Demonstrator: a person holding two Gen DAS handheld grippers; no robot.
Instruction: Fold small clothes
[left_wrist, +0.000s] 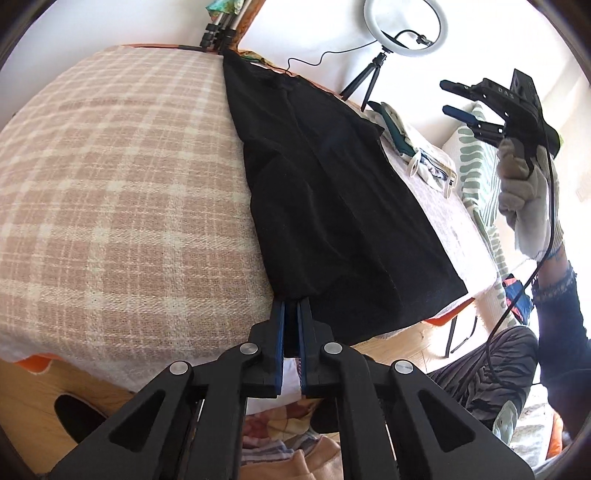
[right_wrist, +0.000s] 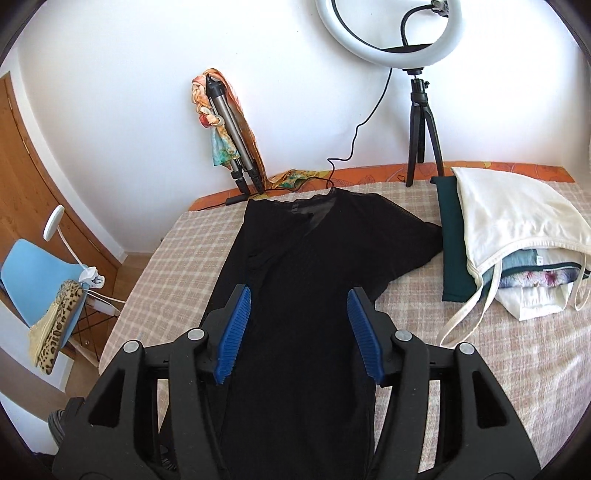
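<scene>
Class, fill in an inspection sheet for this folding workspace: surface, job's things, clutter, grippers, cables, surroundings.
Surface: checked blanket over a bed.
Job's things: black top lying flat, one sleeve folded in.
Clutter: pile of clothes beside it; folded tripod against the wall.
Grippers: left gripper shut on the top's hem; right gripper open, raised above the top.
Cables: ring light cable trails onto the bed.
Surroundings: blue chair, white wall.

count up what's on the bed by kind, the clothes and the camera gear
Black garment spread flat: 1
Pile of other clothes at the right: 1, pieces inside cannot be counted
Ring light on tripod: 1
Folded tripod leaning on wall: 1
Total: 4
</scene>
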